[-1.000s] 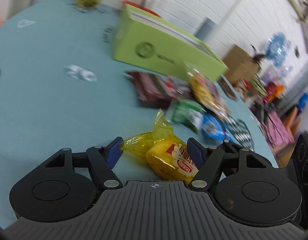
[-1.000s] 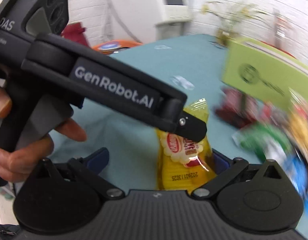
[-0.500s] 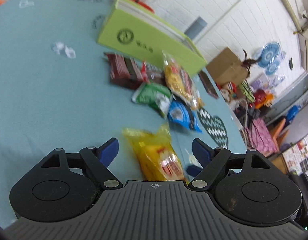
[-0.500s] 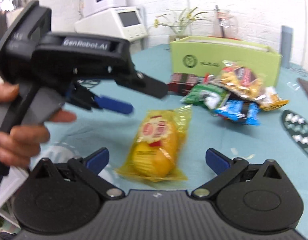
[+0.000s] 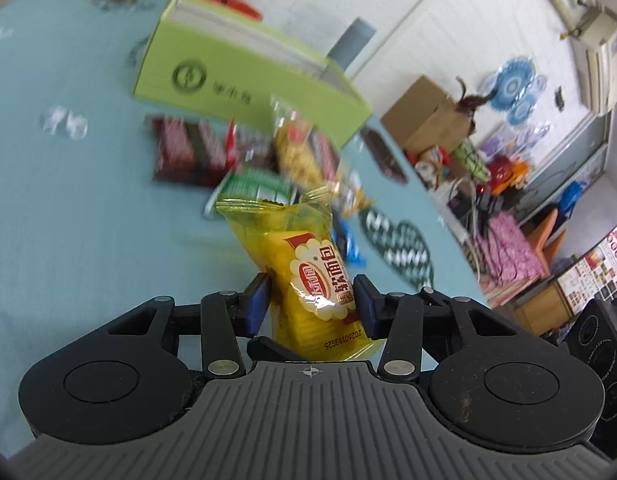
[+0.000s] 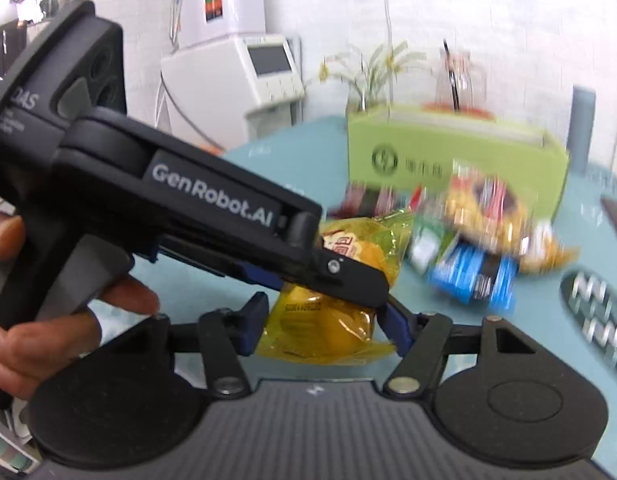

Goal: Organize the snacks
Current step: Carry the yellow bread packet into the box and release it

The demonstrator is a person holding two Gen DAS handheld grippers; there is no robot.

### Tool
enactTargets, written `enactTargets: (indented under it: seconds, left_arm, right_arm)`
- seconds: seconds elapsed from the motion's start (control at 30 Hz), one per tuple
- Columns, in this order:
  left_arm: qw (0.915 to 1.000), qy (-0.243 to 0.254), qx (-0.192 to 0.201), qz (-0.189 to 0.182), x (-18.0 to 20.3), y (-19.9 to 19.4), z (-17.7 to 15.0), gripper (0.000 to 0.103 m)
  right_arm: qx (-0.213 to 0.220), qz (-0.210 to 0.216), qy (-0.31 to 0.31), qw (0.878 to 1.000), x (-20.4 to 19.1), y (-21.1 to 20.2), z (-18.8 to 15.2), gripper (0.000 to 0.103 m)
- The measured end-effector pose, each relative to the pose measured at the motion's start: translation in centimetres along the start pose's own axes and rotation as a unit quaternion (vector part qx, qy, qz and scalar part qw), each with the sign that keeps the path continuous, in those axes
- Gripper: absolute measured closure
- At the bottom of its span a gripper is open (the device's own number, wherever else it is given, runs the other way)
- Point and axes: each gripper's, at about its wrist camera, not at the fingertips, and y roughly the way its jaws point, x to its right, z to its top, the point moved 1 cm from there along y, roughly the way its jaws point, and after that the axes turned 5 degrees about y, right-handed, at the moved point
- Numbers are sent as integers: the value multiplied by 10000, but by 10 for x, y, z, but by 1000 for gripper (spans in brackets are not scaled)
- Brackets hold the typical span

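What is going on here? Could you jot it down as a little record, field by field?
Setting: teal table, green box at the back
Loose snacks: pile of packets in front of the box
Held item: yellow bread packet
Left gripper: jaws just closed, pads pressing the packet's sides
Right gripper: jaws just closed, gripping the same packet's other end
Person: a hand on the left gripper's handle

The yellow packet (image 5: 308, 276) is glossy, see-through plastic film that crinkles and glints. The left gripper (image 5: 310, 304) is matt black plastic with ribbed grey housing and bright metal pins. The counter (image 5: 68, 208) wears matt teal cloth. The green box (image 5: 236, 76) looks like smooth card.
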Motion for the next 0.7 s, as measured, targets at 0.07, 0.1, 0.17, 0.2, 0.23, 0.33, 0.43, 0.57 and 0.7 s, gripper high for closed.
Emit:
enactTargets:
  seconds: [0.07,0.1,0.17,0.2,0.23,0.33,0.43,0.57,0.7]
  left_arm:
    - [9999,-13,141,-98,-3,2,24,77]
    - [9996,-1,224,-157,-4,2,36,77]
    - [9989,65,401,-234,-8,2,63,77]
    - [9985,98,488,-245,-10,4,77,77]
    - [9979,163,579,-219,-11,6,91,77]
    - [9960,426,782,58,-16,17,130,78]
    - [9948,527,819,292,-30,41,170,77]
    - [9942,500,763,578,-57,74,221,78]
    - [9961,352,520,620,-86,106,252,77]
  right_arm:
    - [157,19,-103,9998,9,7,18,33]
    - [251,36,-124,9996,13,11,30,33]
    - [420,74,-195,9989,22,22,52,32]
    - [502,70,-260,9984,26,28,63,31]
    - [570,70,-319,9978,29,35,74,30]
    - [665,81,-487,9966,40,63,103,29]
    - [617,128,-414,9972,59,103,134,27]
    - [362,323,-214,9986,88,157,169,27]
    - [-34,469,13,9989,112,206,195,26]
